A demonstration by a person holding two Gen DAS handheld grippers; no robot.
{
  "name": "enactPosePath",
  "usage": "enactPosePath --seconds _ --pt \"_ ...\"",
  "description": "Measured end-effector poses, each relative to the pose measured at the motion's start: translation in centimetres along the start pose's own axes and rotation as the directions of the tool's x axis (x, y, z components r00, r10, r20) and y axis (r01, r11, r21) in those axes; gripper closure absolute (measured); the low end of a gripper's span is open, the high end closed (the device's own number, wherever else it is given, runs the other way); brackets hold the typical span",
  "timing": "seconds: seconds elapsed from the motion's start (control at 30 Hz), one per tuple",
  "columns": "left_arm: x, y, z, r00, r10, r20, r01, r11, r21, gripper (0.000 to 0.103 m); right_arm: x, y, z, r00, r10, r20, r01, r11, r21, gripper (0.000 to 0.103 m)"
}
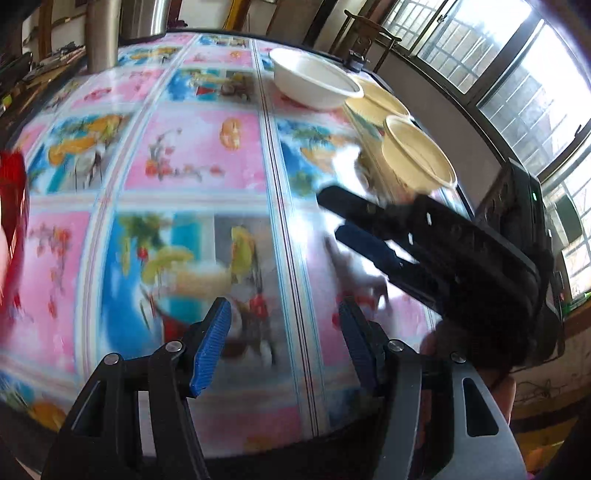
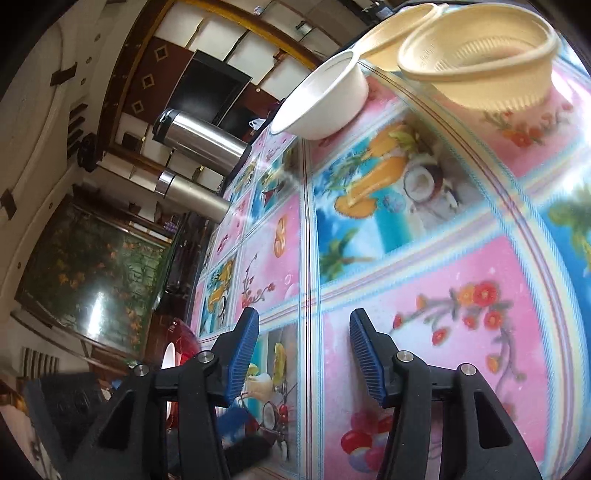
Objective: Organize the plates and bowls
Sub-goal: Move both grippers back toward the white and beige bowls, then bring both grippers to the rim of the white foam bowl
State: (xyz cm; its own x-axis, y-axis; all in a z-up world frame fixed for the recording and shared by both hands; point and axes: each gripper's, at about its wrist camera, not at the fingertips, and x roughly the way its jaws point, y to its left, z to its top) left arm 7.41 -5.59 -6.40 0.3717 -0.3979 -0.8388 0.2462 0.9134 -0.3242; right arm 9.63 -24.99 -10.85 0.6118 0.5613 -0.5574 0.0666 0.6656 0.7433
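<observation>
A white bowl (image 1: 314, 79) (image 2: 321, 103) stands at the far side of the table with the bright patterned cloth (image 1: 192, 155) (image 2: 406, 258). Beside it are two cream bowls: a ribbed, strainer-like one (image 1: 417, 155) (image 2: 480, 62) and another (image 1: 376, 99) (image 2: 399, 33) behind it. A red dish (image 1: 11, 206) (image 2: 181, 343) shows at the table's left edge, blurred. My left gripper (image 1: 284, 343) hovers open over the cloth, nothing between its blue pads. My right gripper (image 1: 330, 214) (image 2: 304, 350) is open too, low over the cloth, short of the cream bowls.
Two steel flasks (image 1: 103, 33) (image 2: 199, 140) stand at the far left corner of the table. Barred windows (image 1: 517, 74) run along the right wall, with a wooden chair (image 1: 369, 29) behind the bowls. The table edge lies close beyond the cream bowls.
</observation>
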Motion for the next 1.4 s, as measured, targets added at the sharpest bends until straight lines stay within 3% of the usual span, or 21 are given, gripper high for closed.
enactPosePath --seconds 0.1,0.2,0.3,0.33,0.43,0.53,0.6,0.7,0.83,0.9,1.0,1.13,1.27,1.4 --pt "-0.8 0.6 3.0 1.000 -0.004 0.031 0.005 1.000 -0.017 0.044 -0.7 0.4 3.1 0.999 0.037 -0.002 -0.037 0.998 0.047 0.048" --pt "-2.1 1.3 8.2 0.994 0.007 0.108 0.001 0.997 -0.072 0.044 -2.4 2.5 8.2 0.995 0.011 0.104 -0.013 1.000 0.021 0.048" --pt "-2.6 1.2 13.6 0.985 0.023 0.173 -0.002 0.992 -0.123 0.043 -3.3 5.2 13.7 0.985 -0.055 0.165 0.057 0.998 -0.008 0.040" --pt "-2.4 1.1 15.3 0.982 0.028 0.186 -0.002 0.990 -0.138 0.037 -3.2 5.6 15.3 0.984 -0.049 0.171 0.049 0.999 0.003 0.035" --pt "-0.5 0.8 19.9 0.982 0.034 0.188 0.002 0.982 -0.186 0.030 -1.9 4.8 18.6 0.985 -0.045 0.164 0.033 0.996 0.077 0.028" --pt "3.4 1.5 23.0 0.994 0.022 0.111 0.007 0.967 -0.254 0.030 -0.6 2.8 19.6 0.983 -0.067 0.169 0.040 0.987 0.157 0.028" --pt "5.5 2.7 23.5 0.995 -0.034 0.096 0.064 0.943 -0.326 0.030 -0.1 1.3 19.9 0.990 -0.062 0.123 0.038 0.982 0.183 0.028" --pt "8.2 4.0 23.2 0.987 -0.133 0.087 0.158 0.892 -0.424 0.030 -0.7 -0.1 20.1 0.986 -0.075 0.152 0.042 0.977 0.207 0.028" --pt "9.7 4.2 23.0 0.986 -0.135 0.101 0.166 0.881 -0.443 0.030 0.4 -0.7 19.8 0.987 -0.052 0.152 0.018 0.976 0.219 0.028" --pt "10.1 4.4 23.3 0.976 -0.203 0.078 0.216 0.872 -0.439 0.030 1.1 -0.8 19.7 0.987 -0.061 0.151 0.027 0.975 0.221 0.028" --pt "9.3 4.3 23.9 0.967 -0.231 0.107 0.255 0.877 -0.407 0.030 1.8 -0.9 19.6 0.981 -0.110 0.159 0.074 0.973 0.217 0.028" --pt "10.4 4.4 24.0 0.968 -0.239 0.075 0.249 0.884 -0.395 0.030 2.4 -1.0 19.4 0.975 -0.135 0.179 0.096 0.973 0.212 0.030" --pt "12.3 3.9 24.0 0.952 -0.307 0.026 0.293 0.878 -0.378 0.030 2.9 -1.6 19.3 0.970 -0.142 0.197 0.096 0.969 0.227 0.030" --pt "12.2 3.9 24.0 0.960 -0.277 0.050 0.276 0.891 -0.361 0.030 3.2 -2.3 19.4 0.971 -0.133 0.197 0.083 0.966 0.245 0.030"
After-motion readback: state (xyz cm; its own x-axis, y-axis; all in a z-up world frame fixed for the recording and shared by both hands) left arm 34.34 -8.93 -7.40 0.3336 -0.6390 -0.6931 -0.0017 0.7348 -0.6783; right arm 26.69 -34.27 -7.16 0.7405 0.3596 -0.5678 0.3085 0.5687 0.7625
